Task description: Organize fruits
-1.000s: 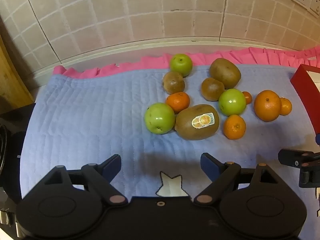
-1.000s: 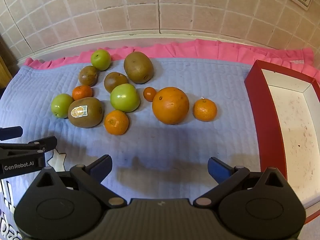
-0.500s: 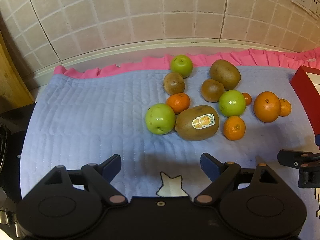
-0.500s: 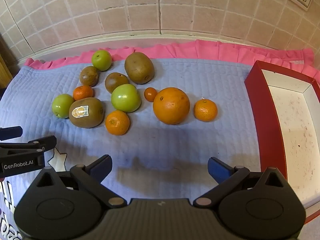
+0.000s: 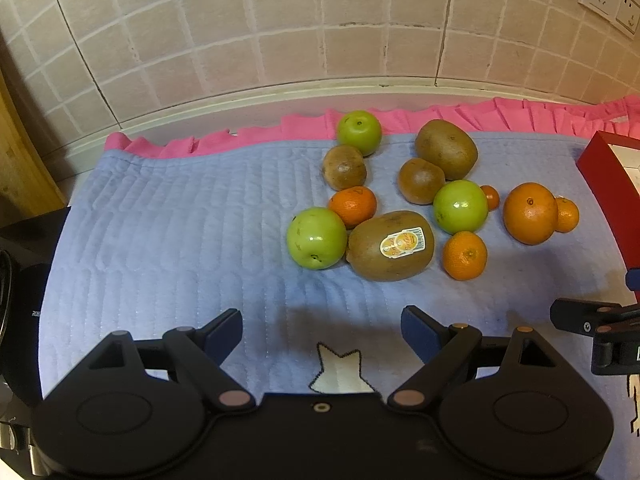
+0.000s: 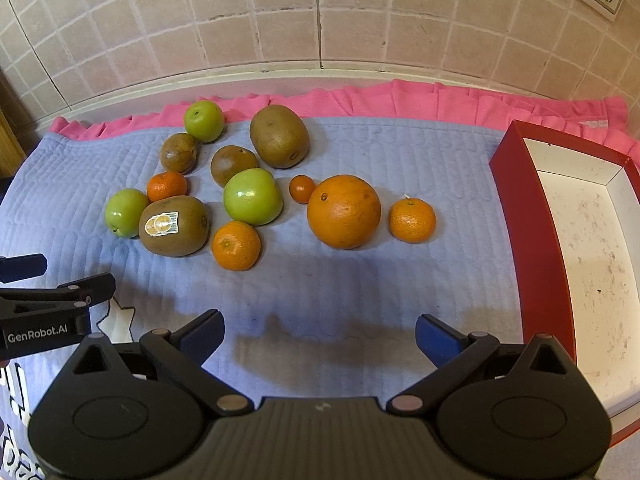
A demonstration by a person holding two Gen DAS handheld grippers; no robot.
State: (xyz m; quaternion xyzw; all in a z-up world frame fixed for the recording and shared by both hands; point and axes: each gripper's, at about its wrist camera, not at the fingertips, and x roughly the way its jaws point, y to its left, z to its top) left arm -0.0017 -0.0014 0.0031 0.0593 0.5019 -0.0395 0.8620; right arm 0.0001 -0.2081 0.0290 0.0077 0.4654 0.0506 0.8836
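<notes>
We note both grippers hovering over the near edge of the blue quilted mat. The left gripper has its fingers spread wide, nothing between them. The right gripper likewise stands with its fingers apart and empty.

We find all the fruit on the mat, none in the red box, which lies at the right edge with its white inside bare and speckled. The stickered kiwi sits left of centre, touching a green apple on its left, with a small mandarin just beyond the two. A second green apple lies in the middle, a mandarin just near of it. Farther back we see two small brown kiwis, a large kiwi and a third green apple at the pink frill. The large orange lies right of centre, a tiny orange fruit touching or just beside its left, a mandarin close on its right, nearest the box.

A tiled wall stands behind.
</notes>
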